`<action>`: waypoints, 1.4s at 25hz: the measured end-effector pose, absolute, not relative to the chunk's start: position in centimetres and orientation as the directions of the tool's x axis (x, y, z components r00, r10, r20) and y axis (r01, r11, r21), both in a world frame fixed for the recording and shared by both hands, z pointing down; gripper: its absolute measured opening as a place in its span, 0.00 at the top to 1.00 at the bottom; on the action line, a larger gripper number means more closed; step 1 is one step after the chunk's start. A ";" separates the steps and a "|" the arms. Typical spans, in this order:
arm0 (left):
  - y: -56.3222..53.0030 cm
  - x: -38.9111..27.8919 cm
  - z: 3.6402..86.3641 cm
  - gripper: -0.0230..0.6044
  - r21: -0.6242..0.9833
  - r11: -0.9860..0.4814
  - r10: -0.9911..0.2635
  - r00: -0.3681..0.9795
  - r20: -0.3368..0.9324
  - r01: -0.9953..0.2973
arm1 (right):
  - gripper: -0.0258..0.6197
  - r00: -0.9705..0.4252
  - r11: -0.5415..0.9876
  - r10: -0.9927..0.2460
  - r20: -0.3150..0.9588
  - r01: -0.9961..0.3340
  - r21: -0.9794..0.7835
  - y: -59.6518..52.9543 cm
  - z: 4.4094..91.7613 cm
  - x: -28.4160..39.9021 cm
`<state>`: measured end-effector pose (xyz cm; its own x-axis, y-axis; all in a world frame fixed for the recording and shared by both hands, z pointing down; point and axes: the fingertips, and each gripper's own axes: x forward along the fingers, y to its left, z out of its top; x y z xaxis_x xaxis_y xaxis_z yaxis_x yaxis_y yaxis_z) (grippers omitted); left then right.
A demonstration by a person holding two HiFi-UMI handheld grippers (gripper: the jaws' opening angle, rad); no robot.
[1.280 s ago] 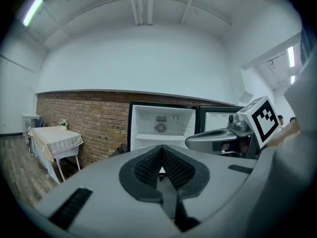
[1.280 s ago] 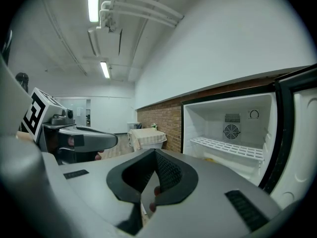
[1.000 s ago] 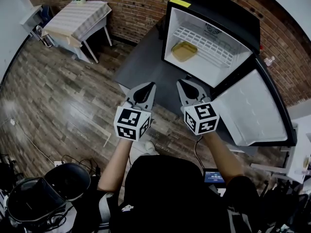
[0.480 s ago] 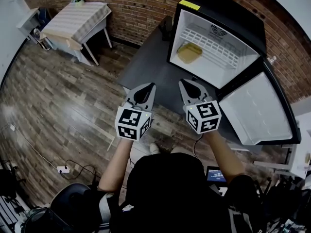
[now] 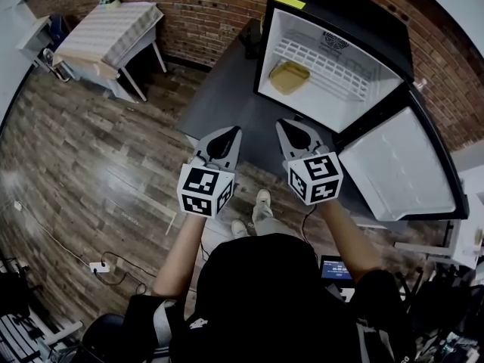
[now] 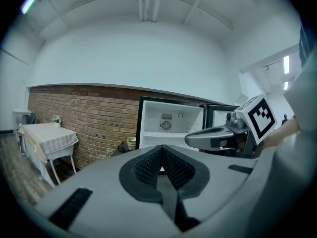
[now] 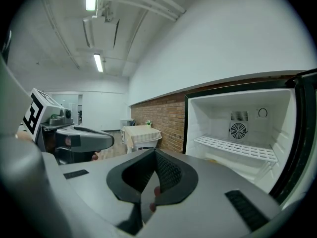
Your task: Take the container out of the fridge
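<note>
Left gripper (image 5: 225,136): jaws pressed together, nothing between them. Right gripper (image 5: 292,131): likewise closed, empty. Both are well short of the open fridge (image 5: 355,21). The yellow container (image 5: 289,77) sits low on the fridge's left side, under the wire shelf (image 5: 325,65). It lies straight ahead of the right gripper, the nearer one. Door (image 5: 393,169) stands open to the right.

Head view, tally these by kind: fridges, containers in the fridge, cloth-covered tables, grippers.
Fridge: 1
Container: 1, yellow, inside the fridge
Cloth-covered table: 1
Grippers: 2, left gripper and right gripper
Total: 5
</note>
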<state>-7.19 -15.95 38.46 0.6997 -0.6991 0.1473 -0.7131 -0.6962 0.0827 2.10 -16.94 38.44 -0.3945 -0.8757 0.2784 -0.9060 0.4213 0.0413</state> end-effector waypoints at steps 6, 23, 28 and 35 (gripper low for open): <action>-17.3 -5.7 38.8 0.94 0.089 -0.706 -0.687 0.710 0.153 -0.703 | 0.90 -0.384 0.410 -0.879 0.284 -0.912 0.036 -18.2 38.8 3.4; -23.6 -0.8 41.4 0.94 0.123 -0.703 -0.673 0.711 0.203 -0.701 | 0.90 -0.381 0.405 -0.864 0.328 -0.914 0.004 -24.8 41.4 8.0; -25.6 0.3 42.3 0.94 0.135 -0.697 -0.673 0.708 0.214 -0.704 | 0.90 -0.386 0.410 -0.858 0.340 -0.912 0.000 -27.0 42.3 9.1; -28.2 1.0 42.8 0.94 0.134 -0.687 -0.682 0.698 0.221 -0.714 | 0.90 -0.390 0.425 -0.840 0.378 -0.905 0.010 -29.9 43.5 9.9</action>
<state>0.98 -28.23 42.76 0.6977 -0.6816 0.2206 -0.7139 -0.6872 0.1345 9.90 -29.90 43.54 -0.3901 -0.8398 0.3776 -0.9051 0.4251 0.0105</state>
